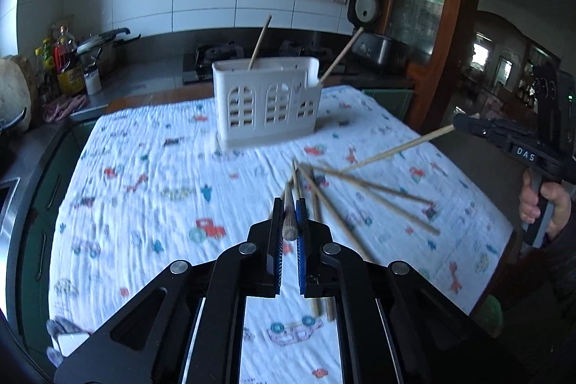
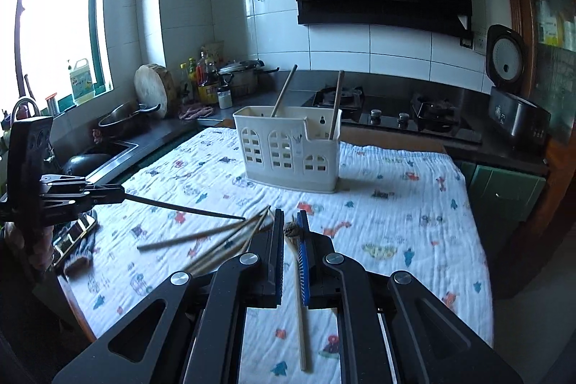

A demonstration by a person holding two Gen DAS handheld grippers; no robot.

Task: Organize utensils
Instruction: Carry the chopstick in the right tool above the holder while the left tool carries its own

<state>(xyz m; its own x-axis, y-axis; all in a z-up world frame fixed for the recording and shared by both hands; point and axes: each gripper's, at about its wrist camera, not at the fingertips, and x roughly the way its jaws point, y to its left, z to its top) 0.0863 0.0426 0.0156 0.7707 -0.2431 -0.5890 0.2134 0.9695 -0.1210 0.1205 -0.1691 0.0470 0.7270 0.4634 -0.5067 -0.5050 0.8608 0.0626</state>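
A white utensil holder (image 1: 264, 103) (image 2: 288, 150) stands on the patterned cloth (image 1: 162, 204) with two chopsticks (image 1: 260, 42) (image 2: 336, 103) upright in it. Several loose chopsticks (image 1: 363, 200) (image 2: 216, 240) lie fanned on the cloth in front of it. My left gripper (image 1: 289, 204) (image 2: 122, 195) is shut on a dark chopstick (image 1: 289, 225) (image 2: 180, 207), lifted above the pile. My right gripper (image 2: 288, 215) (image 1: 455, 125) is shut on a pale chopstick (image 2: 298, 294) (image 1: 396, 150) that slants down toward the pile.
A gas stove (image 2: 392, 114) and a rice cooker (image 2: 511, 103) stand behind the table. A sink (image 2: 108, 150), pots and bottles (image 2: 205, 78) line the left counter. A phone (image 2: 72, 236) and a glove lie at the cloth's left edge. A person's hand (image 1: 540, 200) holds the right gripper.
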